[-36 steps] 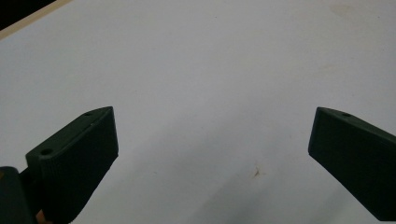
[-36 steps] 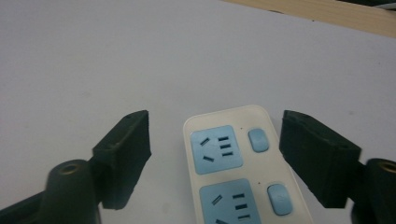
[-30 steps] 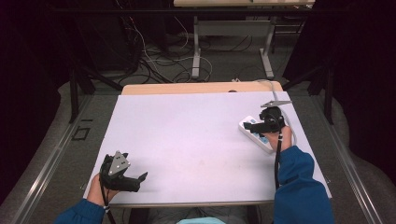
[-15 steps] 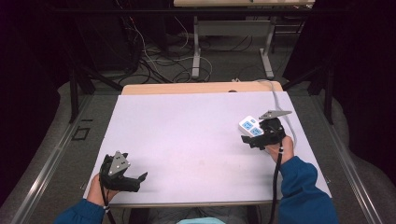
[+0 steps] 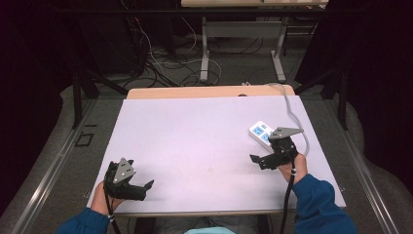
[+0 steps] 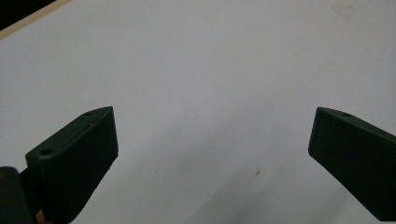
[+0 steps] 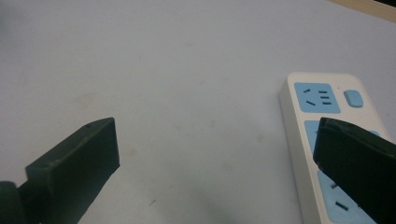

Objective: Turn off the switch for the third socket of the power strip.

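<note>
A white power strip [image 5: 260,132] with blue socket faces lies flat at the right of the white table [image 5: 195,131]. In the right gripper view the power strip [image 7: 320,100] sits at the right, partly behind the right jaw. My right gripper [image 5: 258,162] [image 7: 215,135] hovers just on the near side of the strip. Its jaws have just been opening and now stand open, with only bare table between them. My left gripper [image 5: 145,189] [image 6: 212,126] rests open near the front left corner, with nothing between its jaws.
The strip's grey cable [image 5: 292,112] runs from it over the table's far right edge. A wooden strip [image 5: 209,91] borders the far edge. Beyond stand table legs and loose cables [image 5: 160,63] on the floor.
My right gripper has drawn back from the power strip toward the near edge, its jaws widening, and the strip stays on the table. The left gripper has not moved.
</note>
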`<state>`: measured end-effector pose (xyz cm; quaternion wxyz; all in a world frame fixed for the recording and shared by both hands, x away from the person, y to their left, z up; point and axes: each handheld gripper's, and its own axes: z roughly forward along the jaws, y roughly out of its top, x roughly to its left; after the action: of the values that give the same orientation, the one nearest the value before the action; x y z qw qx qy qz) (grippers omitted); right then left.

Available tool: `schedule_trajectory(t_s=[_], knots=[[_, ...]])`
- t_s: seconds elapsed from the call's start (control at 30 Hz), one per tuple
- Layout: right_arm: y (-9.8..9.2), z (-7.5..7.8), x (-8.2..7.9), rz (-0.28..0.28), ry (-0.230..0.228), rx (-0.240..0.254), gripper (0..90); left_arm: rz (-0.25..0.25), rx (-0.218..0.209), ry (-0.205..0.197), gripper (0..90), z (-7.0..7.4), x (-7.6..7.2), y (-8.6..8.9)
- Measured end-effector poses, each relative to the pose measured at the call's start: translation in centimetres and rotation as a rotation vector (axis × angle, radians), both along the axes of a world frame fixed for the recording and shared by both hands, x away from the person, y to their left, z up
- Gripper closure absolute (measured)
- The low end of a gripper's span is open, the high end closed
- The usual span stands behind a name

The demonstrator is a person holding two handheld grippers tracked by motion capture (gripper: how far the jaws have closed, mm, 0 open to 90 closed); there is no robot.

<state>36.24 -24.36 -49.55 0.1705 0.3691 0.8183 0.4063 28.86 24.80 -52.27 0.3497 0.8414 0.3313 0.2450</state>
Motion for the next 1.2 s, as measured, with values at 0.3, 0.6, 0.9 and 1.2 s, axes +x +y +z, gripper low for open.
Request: schedule_trajectory(t_s=[0.3, 0.6, 0.9, 1.2], knots=[[0.4, -0.2, -2.3, 0.041, -0.010, -0.014, 0.0, 0.000, -0.005, 0.000, 1.4, 0.0, 0.0, 0.0], [0.2, -0.4, -3.5, 0.067, -0.021, -0.040, 0.0, 0.001, -0.007, 0.007, 1.5, -0.1, 0.0, -0.1], [-0.1, -0.5, -4.4, 0.062, -0.021, -0.060, 0.0, 0.001, -0.002, 0.005, 1.5, -0.1, 0.0, -0.1], [-0.3, -0.9, -5.1, 0.063, -0.034, -0.073, 0.0, -0.001, 0.004, 0.009, 1.5, 0.0, 0.0, -0.1]])
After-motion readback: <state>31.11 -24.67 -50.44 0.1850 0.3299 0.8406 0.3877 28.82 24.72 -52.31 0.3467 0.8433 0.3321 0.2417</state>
